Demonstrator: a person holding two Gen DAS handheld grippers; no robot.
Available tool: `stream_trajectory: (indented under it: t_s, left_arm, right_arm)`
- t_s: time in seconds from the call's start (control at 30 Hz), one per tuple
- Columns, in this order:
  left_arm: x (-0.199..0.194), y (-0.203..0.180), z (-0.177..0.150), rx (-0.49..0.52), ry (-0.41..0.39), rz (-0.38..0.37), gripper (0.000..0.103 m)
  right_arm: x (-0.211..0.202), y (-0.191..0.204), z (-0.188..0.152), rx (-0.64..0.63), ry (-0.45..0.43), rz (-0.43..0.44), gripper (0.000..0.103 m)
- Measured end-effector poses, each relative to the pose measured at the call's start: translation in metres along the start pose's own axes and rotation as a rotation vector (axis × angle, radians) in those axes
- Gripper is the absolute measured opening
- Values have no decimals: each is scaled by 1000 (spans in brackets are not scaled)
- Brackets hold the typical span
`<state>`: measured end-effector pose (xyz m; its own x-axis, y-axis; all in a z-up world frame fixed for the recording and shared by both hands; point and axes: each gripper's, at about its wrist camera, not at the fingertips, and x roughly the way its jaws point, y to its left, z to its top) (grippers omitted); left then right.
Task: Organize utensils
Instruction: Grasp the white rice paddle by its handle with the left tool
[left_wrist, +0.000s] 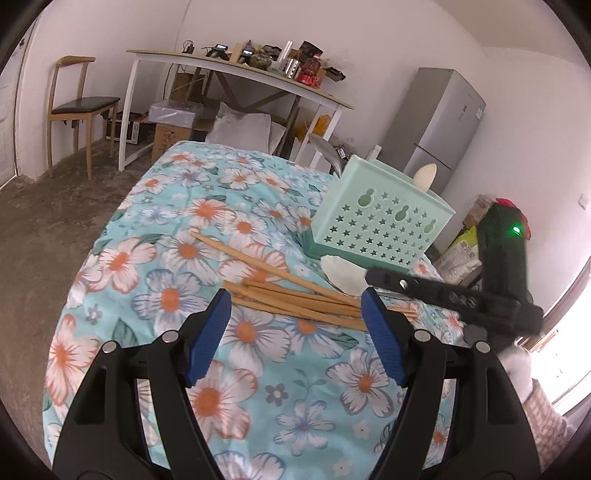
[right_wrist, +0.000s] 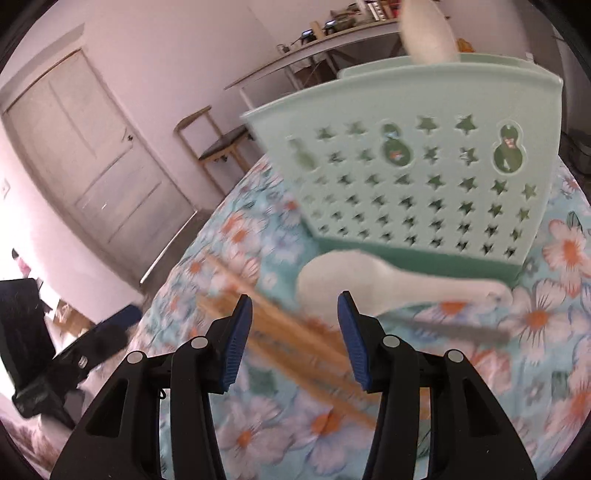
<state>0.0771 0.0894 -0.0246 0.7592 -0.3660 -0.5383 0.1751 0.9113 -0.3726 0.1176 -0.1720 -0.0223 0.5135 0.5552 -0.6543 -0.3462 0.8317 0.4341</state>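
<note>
Blue pads right up close: my left gripper (left_wrist: 295, 314) has its jaws spread wide with nothing between them, hovering over the floral cloth (left_wrist: 155, 280) that covers the whole table. That cloth is the biggest thing going, turquoise with white and orange flowers, and it hangs off the edge toward bare, rough floor (left_wrist: 44, 221) at about 9 o'clock.

Room next, in the left view: a fridge (left_wrist: 439, 122) stands at 2 o'clock, a long white desk (left_wrist: 236, 70) piled with clutter sits at 12, and a wooden chair (left_wrist: 77, 103) with a dark seat is at 10. From my right wrist there's a panelled door (right_wrist: 88, 155) at 10 o'clock.

Now the utensil stuff. A mint holder (left_wrist: 380, 218) with star cutouts stands upright on the cloth around 1 o'clock, and a white spoon (left_wrist: 424, 175) already pokes out of its top. Just in front of its base lies another white spoon (right_wrist: 373, 280), bowl toward the left. A pile of wooden chopsticks (left_wrist: 295, 291) lies crossed on the cloth just beyond my left pads, and a grey-handled utensil (right_wrist: 454, 328) lies near the spoon, too blurred to name.

My right gripper (right_wrist: 295, 321) is about half open over the chopsticks, holding nothing as far as I can see, though that view's smeared.
</note>
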Motion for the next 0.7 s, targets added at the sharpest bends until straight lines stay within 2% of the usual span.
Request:
stream_trajectory:
  t_s: [0.13,0.23,0.3,0.47,0.57,0.63,0.7]
  left_arm:
    - [7,-4,0,7,14,15,69]
    - [12,-5,2,11,21,27,69]
    - [19,-6,7,7,30,23,69]
    - [46,-15,26,-22,62,-66,69]
    - [72,-15,34,-70,123,-123,59]
    - [91,-11,37,-123,177,-162,45]
    - [113,-6,40,-192,243,-189,42]
  right_arm:
    - [24,-2,-15,3,90,39,47]
    - [18,12,-30,-65,87,58,47]
    - [10,16,-37,-78,94,106,47]
    - [-10,13,-45,-88,97,161,47]
    - [-30,-1,-46,-43,39,170,47]
    - [-41,-14,-47,5,2,180,47]
    - [-47,-30,-48,58,-23,181,47]
